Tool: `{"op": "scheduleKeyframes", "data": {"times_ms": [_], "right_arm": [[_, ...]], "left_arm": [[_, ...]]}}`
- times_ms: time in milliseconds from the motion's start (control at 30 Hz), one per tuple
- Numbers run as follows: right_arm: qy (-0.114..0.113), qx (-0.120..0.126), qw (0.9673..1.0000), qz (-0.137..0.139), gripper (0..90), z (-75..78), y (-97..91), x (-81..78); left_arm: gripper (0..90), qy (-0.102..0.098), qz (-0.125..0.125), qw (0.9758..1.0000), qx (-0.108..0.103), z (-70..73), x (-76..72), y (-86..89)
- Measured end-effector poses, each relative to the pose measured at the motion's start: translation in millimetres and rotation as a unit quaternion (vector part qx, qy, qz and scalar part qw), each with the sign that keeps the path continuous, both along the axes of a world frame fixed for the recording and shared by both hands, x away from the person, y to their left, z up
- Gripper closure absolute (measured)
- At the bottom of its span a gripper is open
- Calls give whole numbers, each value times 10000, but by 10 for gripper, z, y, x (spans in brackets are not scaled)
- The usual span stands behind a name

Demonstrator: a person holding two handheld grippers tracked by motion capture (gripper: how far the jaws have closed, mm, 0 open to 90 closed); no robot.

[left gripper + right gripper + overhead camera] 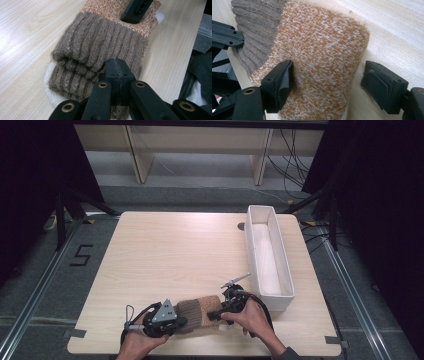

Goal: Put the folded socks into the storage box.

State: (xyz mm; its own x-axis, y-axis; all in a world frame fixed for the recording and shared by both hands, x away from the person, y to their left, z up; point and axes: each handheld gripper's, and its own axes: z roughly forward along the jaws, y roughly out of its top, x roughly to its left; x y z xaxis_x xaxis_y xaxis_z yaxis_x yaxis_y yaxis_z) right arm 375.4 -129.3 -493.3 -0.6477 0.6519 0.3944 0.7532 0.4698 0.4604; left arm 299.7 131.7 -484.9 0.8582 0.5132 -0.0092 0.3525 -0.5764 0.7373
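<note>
The left gripper has its jaws pinched together on the ribbed brown cuff of the sock lying on the bench, while the right gripper stands spread wide astride its orange toe end, whose tip is cut off.

The sock has a ribbed brown cuff, a body of orange flecked with white, and cream-white edging at its ends. Both grippers' jaws are matte black with brass-coloured rivets. At about two o'clock from the sock stands a plain white tray. The table is pale wood with a fine grain.
</note>
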Motion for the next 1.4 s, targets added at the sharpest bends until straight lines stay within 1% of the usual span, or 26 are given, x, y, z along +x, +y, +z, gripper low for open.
{"op": "scheduleKeyframes", "data": {"times_ms": [33,67,100,167,200,300,367,433,467,533,567,633,733,767,800,833,867,900,933,1033,1067,1200,1233,1333,1367,1400], "right_arm": [[7,4,10000,-3,244,0,3,2],[127,-66,9998,-114,245,12,5,-5],[87,-25,10000,-42,247,2,0,6],[125,0,9999,-57,265,2,-1,6],[72,98,9999,34,282,-8,-3,12],[129,310,9994,104,348,-35,-10,15],[278,315,9991,36,363,-33,-15,10],[309,354,9989,2,382,-40,-20,10],[288,473,9985,38,391,-51,-18,7],[206,536,9983,94,409,-70,-38,20],[296,508,9983,18,415,-67,-42,15],[369,688,9969,-6,433,-84,-41,13],[289,750,9968,31,491,-95,-53,14],[234,807,9965,43,535,-82,-50,3],[234,807,9965,43,535,-82,-50,3],[124,815,9965,128,549,-80,-41,1],[312,748,9967,31,562,-37,-22,-32],[9,801,9966,186,571,-45,-24,-12],[-99,783,9966,239,578,-38,-21,-7],[-101,783,9965,262,595,2,-14,-19],[-197,770,9963,335,599,10,-17,-9],[-329,835,9949,455,610,94,-25,1],[-295,857,9948,463,612,122,-18,-1],[-392,849,9940,562,616,205,1,12],[-443,849,9932,656,617,276,16,20],[-443,849,9932,656,617,276,16,20]], "left_arm": [[889,2,0,10000,-2,-1,0,0],[889,3,3,10000,-6,-2,0,0],[889,2,4,10000,-8,-4,-1,-1],[889,5,10,10000,-19,-8,-3,-4],[889,15,12,10000,-25,-11,-4,-4],[890,29,8,10000,-36,-18,-1,-1],[890,38,13,10000,-48,-21,0,-2],[890,31,22,10000,-45,-23,-4,-2],[890,29,16,10000,-41,-23,-4,-3],[891,36,19,10000,-59,-25,-6,-7],[890,32,3,10000,-46,-26,-5,-6],[891,45,-2,10000,-53,-28,-5,-8],[891,43,2,10000,-42,-31,-5,-12],[891,56,-21,10000,-44,-31,-8,-13],[891,54,-16,10000,-57,-33,-10,-15],[891,48,-26,10000,-51,-32,-10,-14],[891,24,-17,10000,-51,-33,-13,-15],[891,-2,-14,10000,-22,-30,-19,-16],[891,-36,-35,10000,11,-27,-19,-15],[891,-72,-9,10000,-36,-24,-29,-15],[890,-74,-8,9999,-77,-22,-30,-14],[887,-173,38,9998,-83,-4,-35,5],[884,-189,10,9998,-86,7,-34,12],[866,-248,57,9996,-126,42,-50,36],[852,-290,89,9994,-177,53,-56,44],[852,-311,100,9994,-150,79,-58,66]]}}
